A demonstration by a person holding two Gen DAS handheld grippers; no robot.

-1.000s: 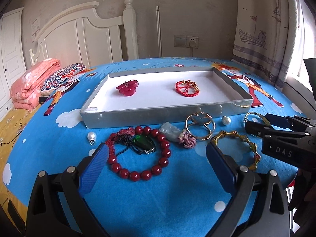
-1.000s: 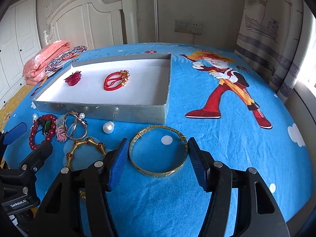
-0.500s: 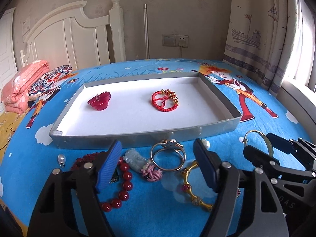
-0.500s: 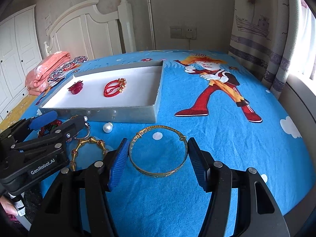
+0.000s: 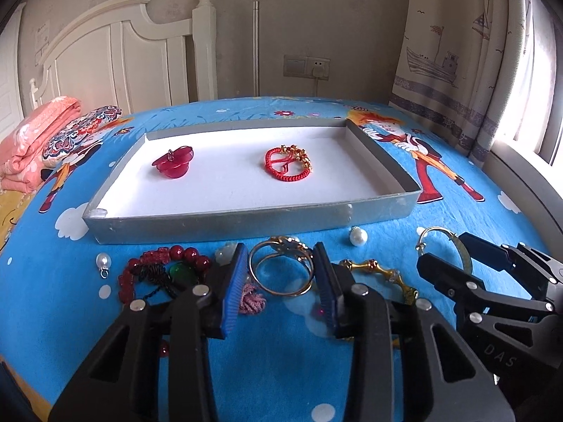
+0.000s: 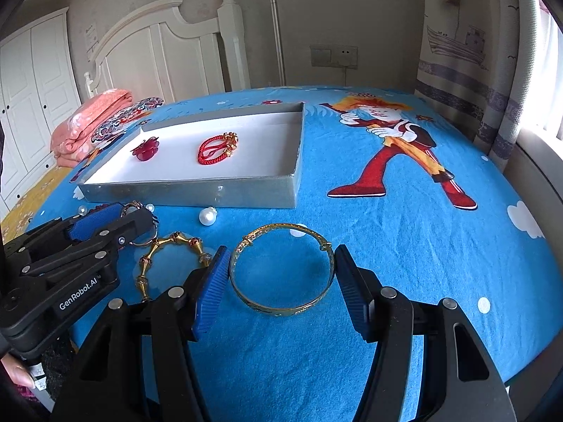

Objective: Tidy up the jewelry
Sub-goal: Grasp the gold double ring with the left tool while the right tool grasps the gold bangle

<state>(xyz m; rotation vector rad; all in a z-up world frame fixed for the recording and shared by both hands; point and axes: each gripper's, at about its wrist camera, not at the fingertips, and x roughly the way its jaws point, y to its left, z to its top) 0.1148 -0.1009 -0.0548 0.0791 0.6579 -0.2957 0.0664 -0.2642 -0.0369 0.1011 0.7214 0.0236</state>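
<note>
Jewelry lies scattered on the blue cartoon-print bedspread [image 6: 404, 246] in front of a shallow grey tray [image 5: 218, 227], and I work over it with a claw in each hand. My left claw [image 5: 278, 281] is closing around a double gold ring bangle [image 5: 281, 270] that lies flat on the bed just before the tray's near wall; the bangle sits between the blue pads, which stand close on either side of it, though I cannot tell that they press on it yet. Just left of that claw lie a red bead bracelet [image 5: 158, 270] with a green stone and dark cord inside its loop, a pink knotted charm [image 5: 251, 299] and a small pearl drop [image 5: 103, 262]. To its right lie a gold linked bracelet [image 5: 380, 274] and a loose white pearl [image 5: 358, 236] near the tray's front wall. My right claw [image 6: 281, 281] holds a wide, steady gap with a plain gold bangle [image 6: 281, 270] flat on the bedspread between its pads, both pads standing beside the metal, apparently not gripping it. Inside the tray, on its white floor, rest a red flower-shaped piece [image 5: 174, 161] toward the left and a red cord bracelet with gold beads [image 5: 288, 163] near the middle, well apart from each other.
</note>
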